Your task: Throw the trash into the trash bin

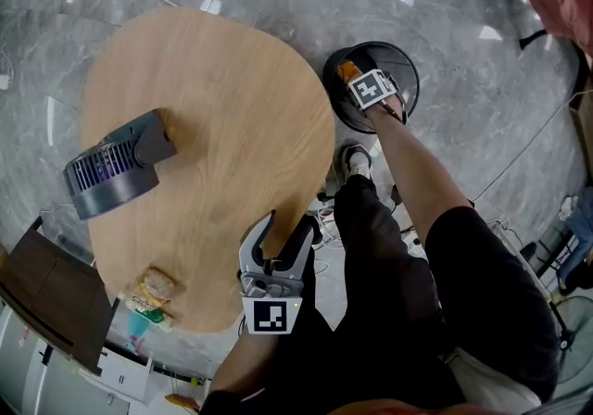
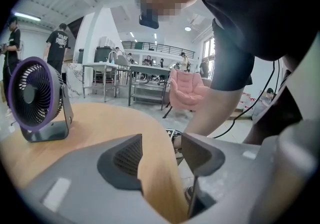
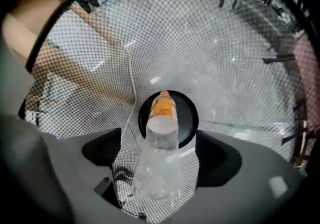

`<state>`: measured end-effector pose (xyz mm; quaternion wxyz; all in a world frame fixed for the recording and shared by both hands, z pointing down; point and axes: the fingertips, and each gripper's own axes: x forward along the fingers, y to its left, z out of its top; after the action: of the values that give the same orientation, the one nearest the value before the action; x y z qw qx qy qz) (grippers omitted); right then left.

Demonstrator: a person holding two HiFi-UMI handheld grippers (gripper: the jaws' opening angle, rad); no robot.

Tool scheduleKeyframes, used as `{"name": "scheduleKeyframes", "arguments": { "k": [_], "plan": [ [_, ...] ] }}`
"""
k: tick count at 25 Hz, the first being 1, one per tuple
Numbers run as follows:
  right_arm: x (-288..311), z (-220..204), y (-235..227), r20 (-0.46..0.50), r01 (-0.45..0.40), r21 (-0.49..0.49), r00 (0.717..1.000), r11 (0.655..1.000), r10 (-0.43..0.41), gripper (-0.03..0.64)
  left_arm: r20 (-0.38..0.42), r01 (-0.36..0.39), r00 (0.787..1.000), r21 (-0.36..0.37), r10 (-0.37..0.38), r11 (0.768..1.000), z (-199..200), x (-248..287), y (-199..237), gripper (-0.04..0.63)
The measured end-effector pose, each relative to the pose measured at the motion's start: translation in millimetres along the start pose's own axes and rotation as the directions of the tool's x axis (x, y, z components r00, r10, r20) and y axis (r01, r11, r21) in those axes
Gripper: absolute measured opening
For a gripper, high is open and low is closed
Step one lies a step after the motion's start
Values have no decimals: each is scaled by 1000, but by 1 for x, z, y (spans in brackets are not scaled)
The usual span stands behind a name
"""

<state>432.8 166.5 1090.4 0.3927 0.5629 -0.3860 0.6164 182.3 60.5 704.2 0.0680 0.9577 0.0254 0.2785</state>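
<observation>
A clear plastic bottle with an orange label hangs neck-down between the jaws of my right gripper, with a gap to each pad. That gripper points straight down into the black mesh trash bin, and its jaws stand open. The bin's mesh wall fills the right gripper view. A crumpled snack wrapper lies on the wooden table near its front left edge. My left gripper is open over the table's near edge, nothing held; the table edge shows between its jaws.
A purple desk fan lies on the table's left side, also the fan in the left gripper view. The person's leg and shoe stand between table and bin. Cables run over the grey floor; a pink chair stands farther off.
</observation>
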Motion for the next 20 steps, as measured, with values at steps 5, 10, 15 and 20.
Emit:
{"name": "scheduleKeyframes", "arguments": {
  "k": [5, 10, 15, 20],
  "plan": [
    [-65, 7, 18, 199, -20, -70, 979, 997, 33, 499, 14, 34, 999, 66, -35, 997, 20, 3, -14, 252],
    [-176, 2, 41, 393, -34, -93, 917, 995, 68, 498, 12, 16, 1000, 109, -17, 994, 50, 9, -20, 253],
    [-329, -3, 48, 651, -88, -7, 756, 996, 71, 497, -12, -19, 1000, 93, 20, 995, 86, 14, -25, 255],
    [-458, -18, 65, 785, -163, -63, 602, 985, 150, 465, 21, -140, 990, 87, 139, 986, 145, 15, -16, 255]
  ]
}}
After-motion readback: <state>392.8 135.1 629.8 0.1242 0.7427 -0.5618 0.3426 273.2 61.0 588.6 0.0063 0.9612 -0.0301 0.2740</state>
